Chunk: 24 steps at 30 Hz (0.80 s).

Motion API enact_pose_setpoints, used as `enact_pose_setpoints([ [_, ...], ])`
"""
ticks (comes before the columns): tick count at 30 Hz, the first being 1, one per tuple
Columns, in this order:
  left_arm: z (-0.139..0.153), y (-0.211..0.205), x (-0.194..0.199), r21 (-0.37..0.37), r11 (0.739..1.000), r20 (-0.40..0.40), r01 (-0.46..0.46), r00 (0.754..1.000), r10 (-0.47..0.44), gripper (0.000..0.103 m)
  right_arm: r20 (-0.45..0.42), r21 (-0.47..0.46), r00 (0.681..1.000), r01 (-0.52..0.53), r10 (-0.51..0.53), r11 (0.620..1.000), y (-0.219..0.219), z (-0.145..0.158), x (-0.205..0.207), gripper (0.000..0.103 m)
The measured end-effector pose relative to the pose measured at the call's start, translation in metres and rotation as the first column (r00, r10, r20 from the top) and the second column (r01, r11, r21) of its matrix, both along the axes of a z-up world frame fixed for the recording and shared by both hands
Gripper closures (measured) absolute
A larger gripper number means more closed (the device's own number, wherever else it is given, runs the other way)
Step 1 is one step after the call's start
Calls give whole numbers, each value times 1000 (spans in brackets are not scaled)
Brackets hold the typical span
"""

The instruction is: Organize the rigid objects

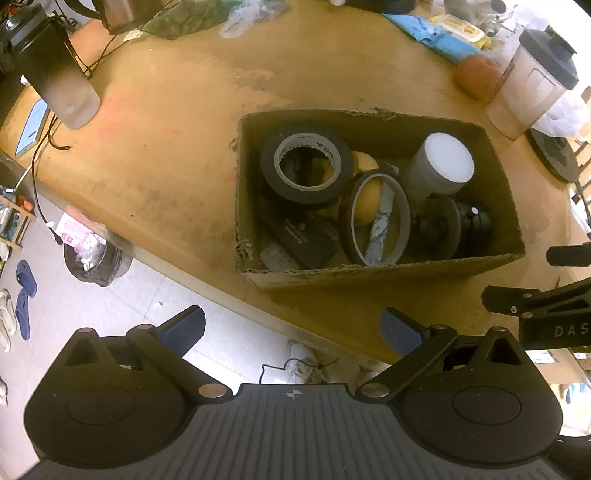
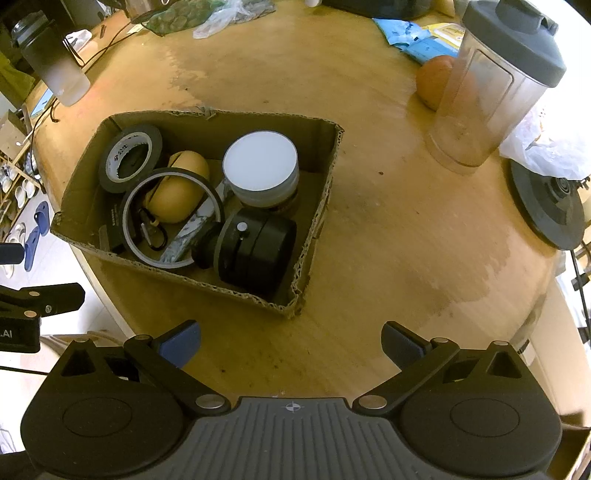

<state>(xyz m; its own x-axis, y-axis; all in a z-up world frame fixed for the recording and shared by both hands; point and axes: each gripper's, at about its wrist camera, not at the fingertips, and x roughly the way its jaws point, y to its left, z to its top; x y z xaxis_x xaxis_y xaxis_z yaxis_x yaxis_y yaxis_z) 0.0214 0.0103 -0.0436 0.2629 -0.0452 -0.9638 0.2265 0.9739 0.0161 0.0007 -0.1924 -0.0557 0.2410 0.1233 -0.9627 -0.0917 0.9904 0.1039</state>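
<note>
A cardboard box (image 1: 384, 275) (image 2: 207, 122) sits on the wooden table. Inside lie a black tape roll (image 1: 306, 168) (image 2: 129, 157), a thin ring of tape (image 1: 375, 218) (image 2: 170, 218), a tan rounded case (image 2: 181, 190), a white-topped cylinder (image 1: 443, 162) (image 2: 260, 168), a black cylindrical part (image 1: 454, 221) (image 2: 258, 254) and a flat black device (image 1: 306, 236). My left gripper (image 1: 293, 332) is open, held back from the box's near wall. My right gripper (image 2: 291, 341) is open too, over bare table to the right of the box. Neither holds anything.
A frosted bottle (image 1: 66, 85) (image 2: 55, 62) stands far left. A blender jug (image 1: 532, 81) (image 2: 491, 85), an orange ball (image 1: 476, 75) (image 2: 436, 81), a black round base (image 2: 546, 206) and a blue packet (image 1: 424, 31) crowd the right and back. Cables (image 1: 40, 166) hang off the left edge above a bin (image 1: 96, 258).
</note>
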Motion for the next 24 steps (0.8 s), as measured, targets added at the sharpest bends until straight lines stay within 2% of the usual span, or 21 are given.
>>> enact_pose_setpoints([
  [24, -6, 25, 7, -8, 1000, -22, -18, 1000, 17, 0, -10, 17, 999, 30, -30, 999, -9, -3, 4, 0],
])
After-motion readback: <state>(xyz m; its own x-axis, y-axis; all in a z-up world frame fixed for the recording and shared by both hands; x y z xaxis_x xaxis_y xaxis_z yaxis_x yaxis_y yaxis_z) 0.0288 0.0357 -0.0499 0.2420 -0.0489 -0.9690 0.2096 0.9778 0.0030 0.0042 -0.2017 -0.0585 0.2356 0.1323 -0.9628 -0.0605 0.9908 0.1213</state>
